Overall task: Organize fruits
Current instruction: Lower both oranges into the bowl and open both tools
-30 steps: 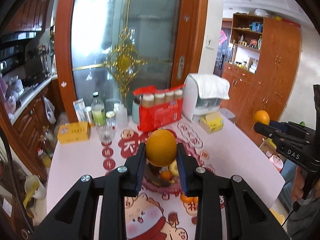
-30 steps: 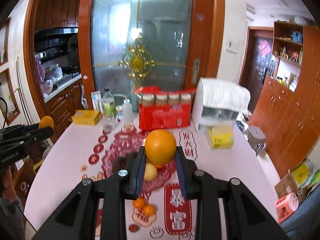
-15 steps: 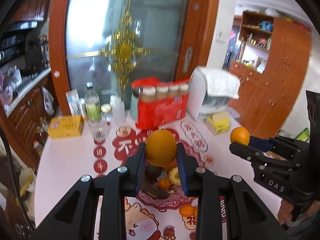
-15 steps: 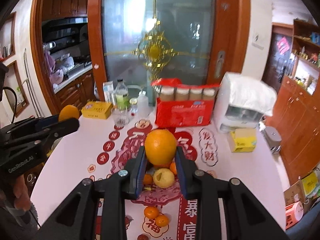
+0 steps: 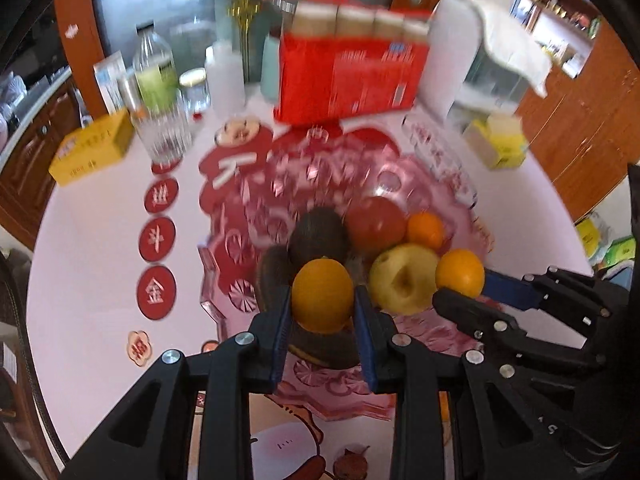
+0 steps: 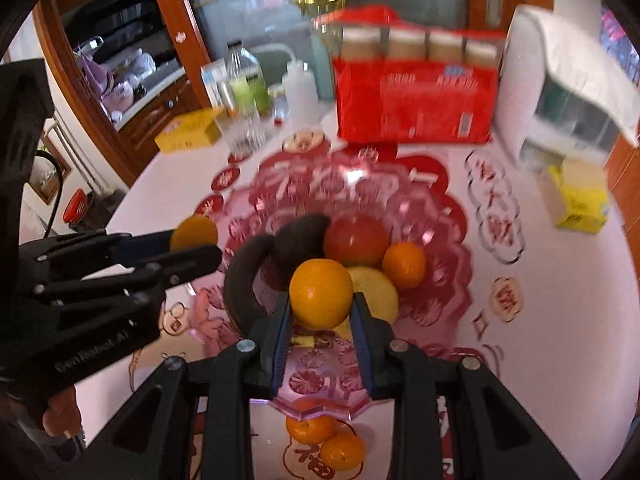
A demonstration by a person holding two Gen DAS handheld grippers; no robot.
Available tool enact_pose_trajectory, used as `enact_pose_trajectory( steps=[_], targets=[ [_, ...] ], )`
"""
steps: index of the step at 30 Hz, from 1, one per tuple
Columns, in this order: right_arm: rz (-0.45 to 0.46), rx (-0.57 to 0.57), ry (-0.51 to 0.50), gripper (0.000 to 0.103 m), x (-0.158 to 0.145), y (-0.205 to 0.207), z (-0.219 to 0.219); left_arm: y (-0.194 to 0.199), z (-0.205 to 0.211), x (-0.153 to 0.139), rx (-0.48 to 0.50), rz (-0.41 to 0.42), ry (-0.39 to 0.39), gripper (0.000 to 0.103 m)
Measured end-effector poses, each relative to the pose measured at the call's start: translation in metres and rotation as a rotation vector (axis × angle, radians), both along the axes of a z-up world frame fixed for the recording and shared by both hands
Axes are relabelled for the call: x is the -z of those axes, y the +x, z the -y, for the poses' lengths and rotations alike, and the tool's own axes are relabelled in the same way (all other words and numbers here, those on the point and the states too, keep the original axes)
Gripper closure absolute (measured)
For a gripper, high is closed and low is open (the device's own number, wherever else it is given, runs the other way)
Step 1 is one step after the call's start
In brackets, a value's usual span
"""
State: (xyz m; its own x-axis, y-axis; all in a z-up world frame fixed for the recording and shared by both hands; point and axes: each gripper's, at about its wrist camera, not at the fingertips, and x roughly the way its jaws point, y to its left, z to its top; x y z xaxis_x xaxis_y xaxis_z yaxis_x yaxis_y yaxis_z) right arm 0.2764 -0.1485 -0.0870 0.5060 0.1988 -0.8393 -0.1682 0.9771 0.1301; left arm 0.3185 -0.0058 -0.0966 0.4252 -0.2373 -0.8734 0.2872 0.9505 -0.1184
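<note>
My left tool (image 5: 322,307) gripped an orange (image 5: 322,295); my right tool (image 6: 320,307) gripped another (image 6: 321,293), both over the bowl (image 6: 448,280), apple (image 6: 374,292) at two o'clock.

fruit bowl (image 6: 320,410) mid-tabletop (image 6: 560,320) | in bowl: apple (image 6: 356,240), pear (image 6: 376,290), avocado (image 5: 318,236) | two tangerines (image 6: 326,438) before bowl | carton (image 6: 414,104) behind | glass (image 5: 164,136) far left

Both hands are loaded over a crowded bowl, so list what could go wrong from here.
1. The pink glass bowl already holds an apple, a tomato and a dark banana; a dropped orange may roll off the pile.
2. The left gripper and right gripper sit close above the bowl and could collide.
3. Two mandarins lie just outside the rim and may get knocked.
</note>
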Motion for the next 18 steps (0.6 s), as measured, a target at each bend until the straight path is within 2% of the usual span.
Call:
enact_pose_trajectory(
  steps=[6,11,12,16,18],
  targets=[
    [-0.069,-0.022,0.025,0.073,0.036,0.018,-0.001,0.015,-0.005,0.033,-0.026,-0.070,0.029,0.075],
    [-0.078,-0.043,0.045,0.073,0.045,0.024,-0.005,0.021,-0.010,0.037,-0.039,-0.076,0.029,0.074],
    [-0.078,-0.047,0.048,0.073,0.046,0.026,-0.006,0.021,-0.011,0.037,-0.044,-0.073,0.026,0.072],
    [-0.076,-0.051,0.072,0.071,0.044,0.027,-0.005,0.018,-0.017,0.030,-0.060,-0.049,0.017,0.048],
    [-0.063,-0.051,0.079,0.068,0.042,0.026,-0.005,0.016,-0.019,0.025,-0.070,-0.035,0.016,0.045]
  ],
)
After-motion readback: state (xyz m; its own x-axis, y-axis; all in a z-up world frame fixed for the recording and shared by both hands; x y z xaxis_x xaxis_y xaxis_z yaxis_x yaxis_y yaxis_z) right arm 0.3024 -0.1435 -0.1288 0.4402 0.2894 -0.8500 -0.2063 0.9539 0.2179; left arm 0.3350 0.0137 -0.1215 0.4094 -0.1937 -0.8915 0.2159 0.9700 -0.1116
